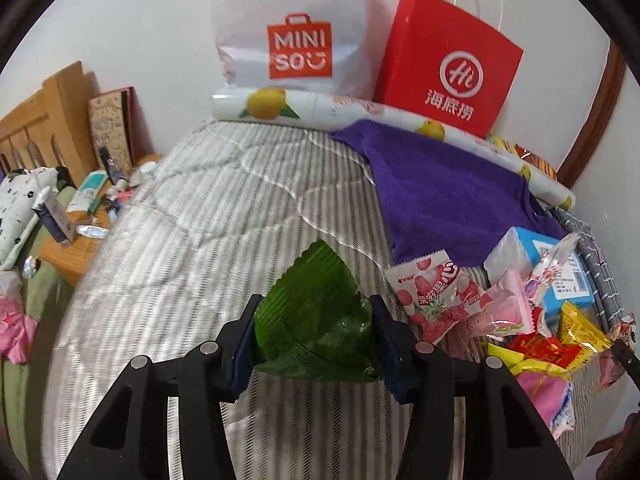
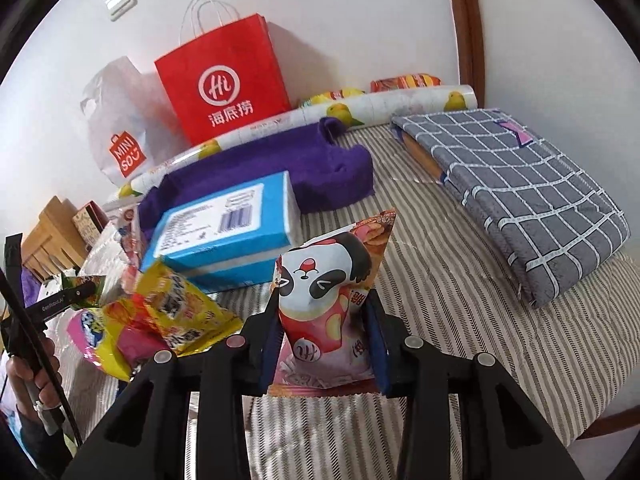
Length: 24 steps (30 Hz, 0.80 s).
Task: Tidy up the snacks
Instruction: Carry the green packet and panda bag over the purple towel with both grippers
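Green leaf packet [image 1: 316,320] only left view; panda packet [image 2: 324,300] only right.

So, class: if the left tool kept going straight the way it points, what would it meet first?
Probably the striped bedcover: the left tool, gripping a green leaf-wrapped packet, points down at bare bedding; depth is uncertain.

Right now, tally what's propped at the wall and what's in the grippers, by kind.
Shopping bags: 2, red paper bag, white plastic bag
Patterned rolls: 1
Gripped snack packets: 2, green packet, panda packet
Total: 5
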Each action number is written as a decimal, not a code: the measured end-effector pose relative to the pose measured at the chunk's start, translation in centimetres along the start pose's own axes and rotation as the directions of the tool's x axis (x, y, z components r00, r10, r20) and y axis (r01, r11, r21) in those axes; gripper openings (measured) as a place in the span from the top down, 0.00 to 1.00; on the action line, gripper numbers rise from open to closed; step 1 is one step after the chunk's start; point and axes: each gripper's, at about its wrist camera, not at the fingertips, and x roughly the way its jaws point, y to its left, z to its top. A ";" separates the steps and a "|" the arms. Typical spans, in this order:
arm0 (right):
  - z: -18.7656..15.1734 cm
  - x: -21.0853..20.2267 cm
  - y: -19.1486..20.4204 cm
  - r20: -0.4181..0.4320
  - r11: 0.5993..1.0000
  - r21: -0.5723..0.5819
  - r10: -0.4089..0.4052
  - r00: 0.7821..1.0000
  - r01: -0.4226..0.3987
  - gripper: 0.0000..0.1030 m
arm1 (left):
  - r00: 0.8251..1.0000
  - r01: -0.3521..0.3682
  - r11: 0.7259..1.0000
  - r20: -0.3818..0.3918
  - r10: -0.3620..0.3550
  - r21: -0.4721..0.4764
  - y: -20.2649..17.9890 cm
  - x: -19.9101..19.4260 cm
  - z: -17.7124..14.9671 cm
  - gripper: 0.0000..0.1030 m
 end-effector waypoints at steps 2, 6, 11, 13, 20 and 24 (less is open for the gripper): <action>0.0 -0.6 0.4 0.006 1.000 -0.004 0.004 1.000 -0.004 0.64 | 1.000 -0.001 1.000 0.010 0.001 -0.005 0.4 -1.1 0.0 0.52; -0.1 -1.8 1.1 0.019 1.000 -0.013 0.022 1.000 -0.022 0.64 | 0.999 0.030 1.000 0.030 -0.030 -0.008 0.3 -3.5 0.0 0.52; 0.0 -3.5 2.5 0.022 0.998 -0.034 0.049 0.999 -0.048 0.64 | 0.997 0.061 0.998 0.055 -0.062 0.016 -1.3 -6.3 -0.2 0.52; 0.1 -4.2 3.1 0.026 0.997 -0.048 0.055 0.998 -0.053 0.64 | 0.995 0.082 0.996 0.057 -0.083 0.025 -2.1 -7.2 -0.2 0.52; 1.2 -7.0 5.2 0.057 0.991 -0.102 0.096 0.994 -0.090 0.64 | 0.989 0.134 0.988 0.059 -0.139 0.081 -5.9 -9.7 0.0 0.52; 2.3 -8.0 5.9 0.068 0.988 -0.118 0.113 0.991 -0.105 0.64 | 0.985 0.154 0.981 0.064 -0.162 0.122 -8.6 -10.8 0.5 0.52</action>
